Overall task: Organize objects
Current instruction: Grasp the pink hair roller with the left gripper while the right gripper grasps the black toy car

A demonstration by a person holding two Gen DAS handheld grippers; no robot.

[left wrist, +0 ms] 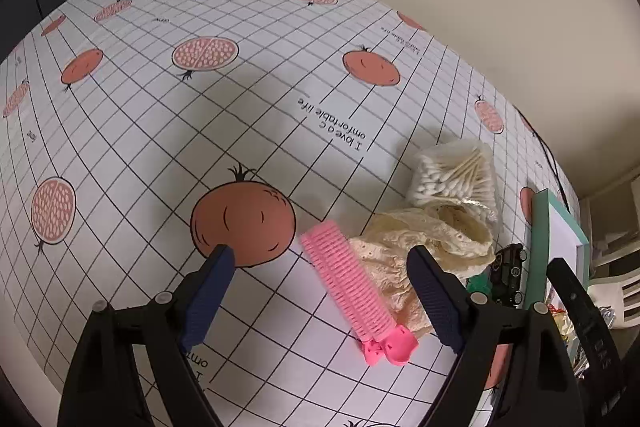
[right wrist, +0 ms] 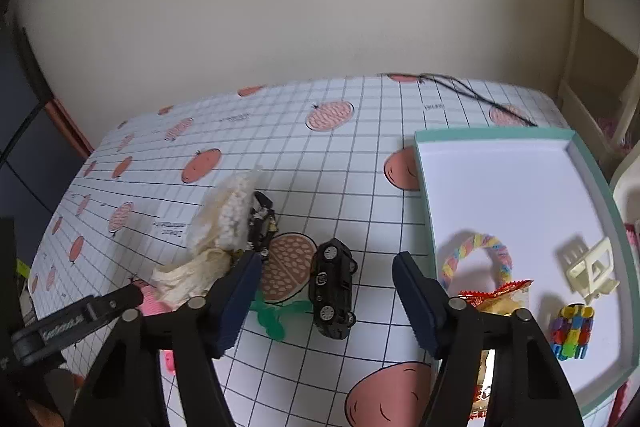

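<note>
Left tool (left wrist: pixel 320 291) spread wide, grasping nothing, straddles pink hair-roller clip (left wrist: pixel 352 291), whose long axis runs diagonally between the fingers; right tool (right wrist: pixel 326 291), likewise released, brackets black toy car (right wrist: pixel 333 289)

A table covered by a white grid-patterned cloth (left wrist: pixel 280 131) printed with pomegranates carries a pink hair roller clip (left wrist: pixel 352 291), a cream lace cloth (left wrist: pixel 432 235) and a bag of cotton swabs (left wrist: pixel 456 175) lying close together. Near them sit a black toy car (right wrist: pixel 334 287), a green plastic piece (right wrist: pixel 276 319) and a second small dark toy (right wrist: pixel 262 223). A shallow teal-rimmed box (right wrist: pixel 428 195) rests at the cloth's right side.
</note>
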